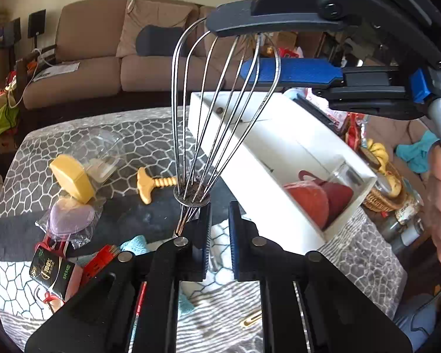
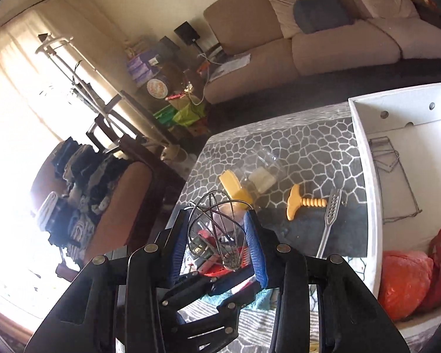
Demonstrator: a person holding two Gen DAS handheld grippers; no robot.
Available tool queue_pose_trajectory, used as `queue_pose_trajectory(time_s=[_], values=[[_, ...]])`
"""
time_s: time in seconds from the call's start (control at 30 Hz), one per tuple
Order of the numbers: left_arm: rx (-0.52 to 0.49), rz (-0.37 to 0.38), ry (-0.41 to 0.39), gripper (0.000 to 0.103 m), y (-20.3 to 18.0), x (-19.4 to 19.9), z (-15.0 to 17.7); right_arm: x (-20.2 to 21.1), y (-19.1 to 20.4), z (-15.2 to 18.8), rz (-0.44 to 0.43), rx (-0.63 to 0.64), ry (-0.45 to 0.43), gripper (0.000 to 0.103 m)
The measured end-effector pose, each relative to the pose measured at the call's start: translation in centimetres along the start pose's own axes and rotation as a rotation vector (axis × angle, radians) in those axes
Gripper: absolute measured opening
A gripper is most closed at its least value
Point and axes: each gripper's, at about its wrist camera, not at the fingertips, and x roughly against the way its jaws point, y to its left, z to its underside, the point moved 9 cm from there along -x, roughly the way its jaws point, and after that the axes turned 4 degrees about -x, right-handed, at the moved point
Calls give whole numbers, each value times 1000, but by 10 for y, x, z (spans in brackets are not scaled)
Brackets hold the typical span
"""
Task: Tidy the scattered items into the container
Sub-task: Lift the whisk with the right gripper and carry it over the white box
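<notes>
The whisk (image 1: 220, 111) stands upright above the table (image 1: 150, 135), caught at both ends. The right tool (image 1: 251, 56) closes across the top of its wire loops, one finger (image 1: 238, 23) over the crown and the blue pad (image 1: 291, 72) behind the wires. In the right wrist view the same tool (image 2: 217, 244) has the wire cage (image 2: 217, 226) between its two blue pads, which press on it from either side.

The left tool (image 1: 220, 229) sits just below the whisk's collar, its jaws narrow with a small gap between them. The whisk's stem runs down at the left finger's outer edge (whether it is actually gripped there I cannot tell).

The white container (image 1: 282, 158) lies beyond and to the right of the left tool, tilted in that view, with red and orange items (image 1: 317, 197) in its near end. To the left of the left tool, on the table, lie a yellow corkscrew-like handle (image 1: 153, 184), a yellow-lidded clear jar (image 1: 85, 167) and a lilac wrapped piece (image 1: 69, 216). A perforated metal utensil (image 2: 329, 214) lies ahead of the right tool, beside the container's wall (image 2: 367, 176).
</notes>
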Motion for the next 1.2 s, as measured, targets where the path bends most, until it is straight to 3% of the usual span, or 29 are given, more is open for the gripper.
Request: queue_pose_trajectory(time_s=[0.37, 0.47, 0.5, 0.53, 0.6, 0.87, 1.03, 1.2], values=[[-82, 74, -46, 8, -102, 2, -91, 106, -12, -55, -17, -8, -146, 39], [-86, 72, -64, 13, -124, -7, -114, 140, -24, -74, -3, -9, -197, 39], [-88, 73, -66, 29, -131, -11, -121, 150, -30, -81, 9, -8, -213, 39], [-93, 69, -73, 53, -136, -15, -126, 159, -37, -88, 24, -8, -227, 39], [-112, 65, -105, 70, -147, -20, -135, 175, -53, -100, 53, -15, -249, 39], [-93, 89, -71, 71, -147, -75, -140, 199, -140, -127, 221, -26, -268, 39], [-75, 92, -40, 71, -131, -102, -129, 174, -203, -125, 301, -69, -232, 39], [-101, 77, -21, 71, -119, -116, -119, 139, -254, -119, 326, -117, -198, 39]])
